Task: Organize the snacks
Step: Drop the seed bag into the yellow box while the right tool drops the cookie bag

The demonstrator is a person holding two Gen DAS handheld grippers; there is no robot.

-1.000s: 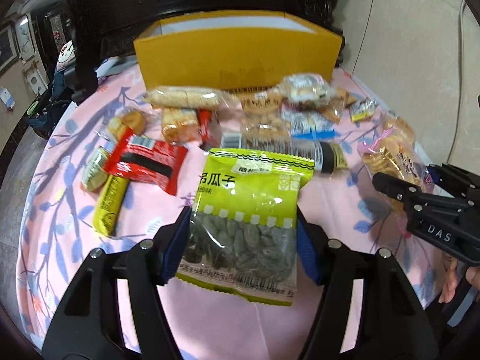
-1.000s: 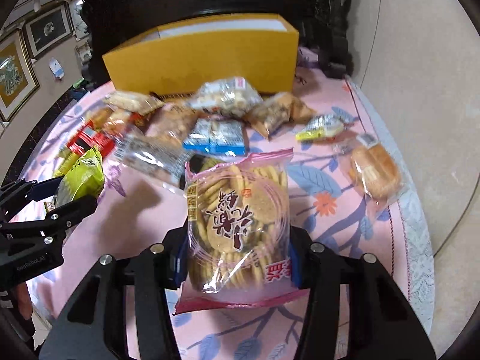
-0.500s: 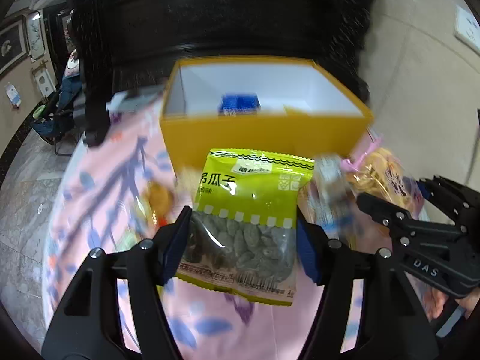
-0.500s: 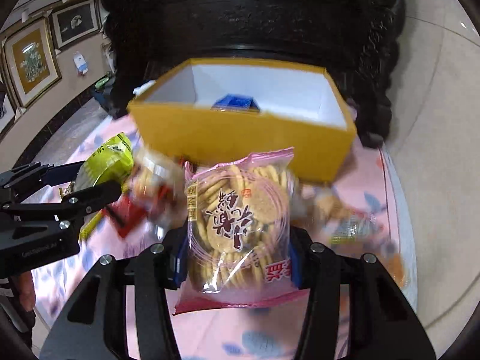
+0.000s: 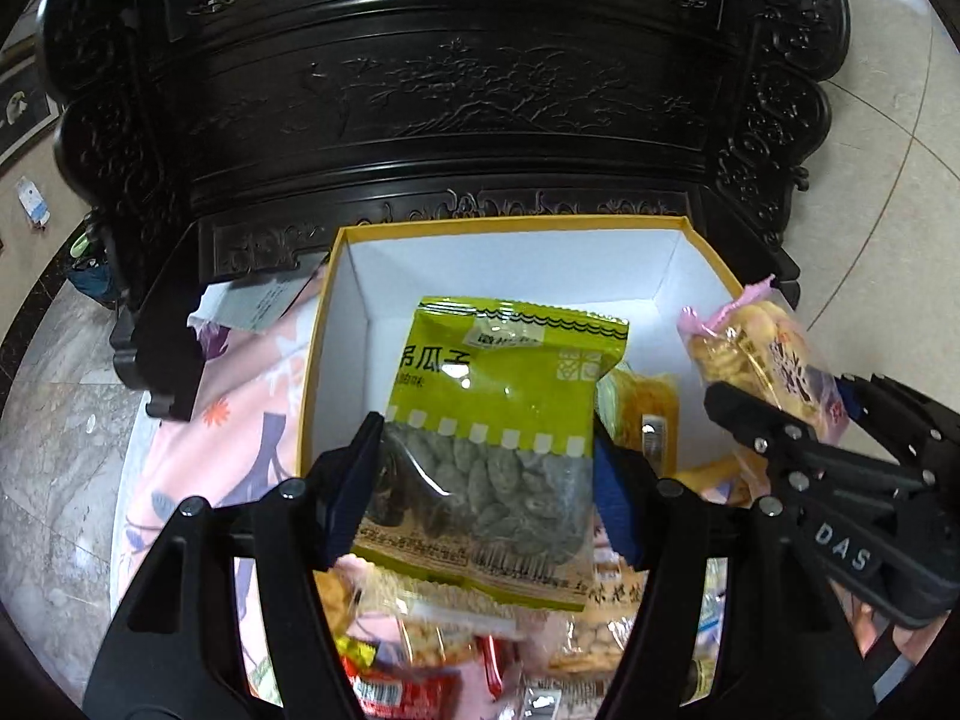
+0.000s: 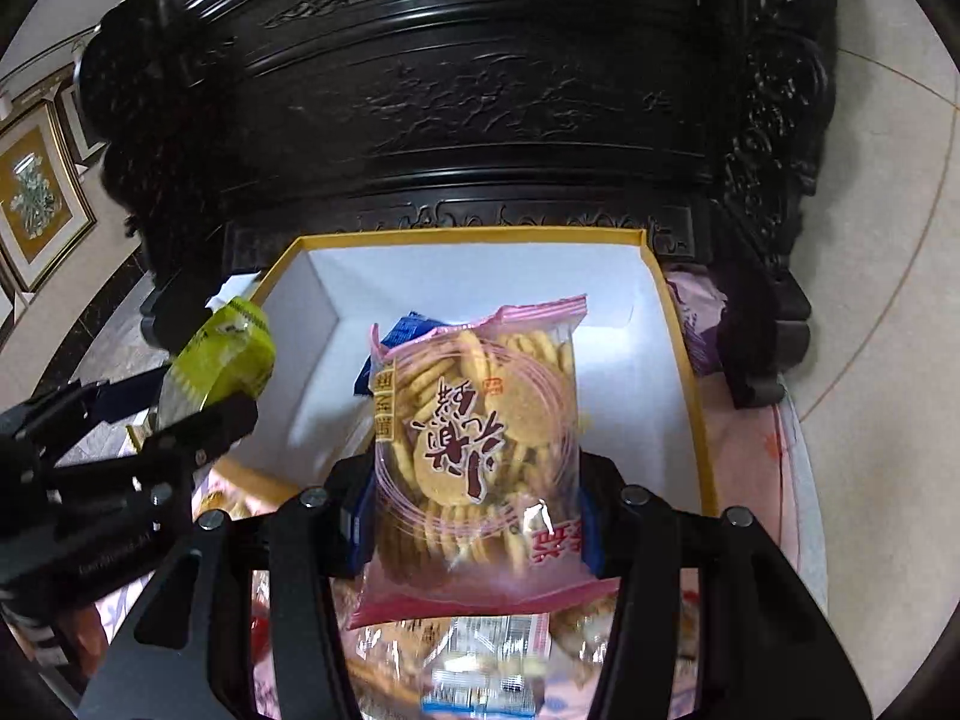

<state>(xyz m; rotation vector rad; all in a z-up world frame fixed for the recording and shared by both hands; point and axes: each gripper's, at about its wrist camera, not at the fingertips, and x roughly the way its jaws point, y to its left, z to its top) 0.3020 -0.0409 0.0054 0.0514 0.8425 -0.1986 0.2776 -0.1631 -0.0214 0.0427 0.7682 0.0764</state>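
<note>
Dark carved wooden cabinet (image 5: 456, 90) fills the background beyond the far edge of the table. Table covered by pink floral tablecloth (image 5: 240, 420), only partly visible under the grippers.

Open yellow cardboard box with white inside (image 5: 354, 288) sits at the table's far edge, against the cabinet base. Inside it: a blue packet (image 6: 402, 330) near the far left corner in the right wrist view, and a yellow-orange wrapped snack (image 5: 651, 414) by the near right side in the left wrist view.

Left gripper (image 5: 483, 480) is clamped on a green plastic bag of melon seeds with a clear window (image 5: 498, 420), blue pads pressing both side edges of the lower half; bag upright, held above the box's near wall, its top over the box opening.

Right gripper (image 6: 474, 516) is clamped on a pink-edged clear bag of round yellow crackers (image 6: 480, 432), pads on both sides of the lower half; bag upright, held over the box's near wall, top over the interior.

Both grippers side by side, each visible in the other's view.

Loose snack packets (image 5: 420, 648) (red, clear, white wrappers), blurred, lie on the tablecloth at the box's near side, below the grippers.
</note>
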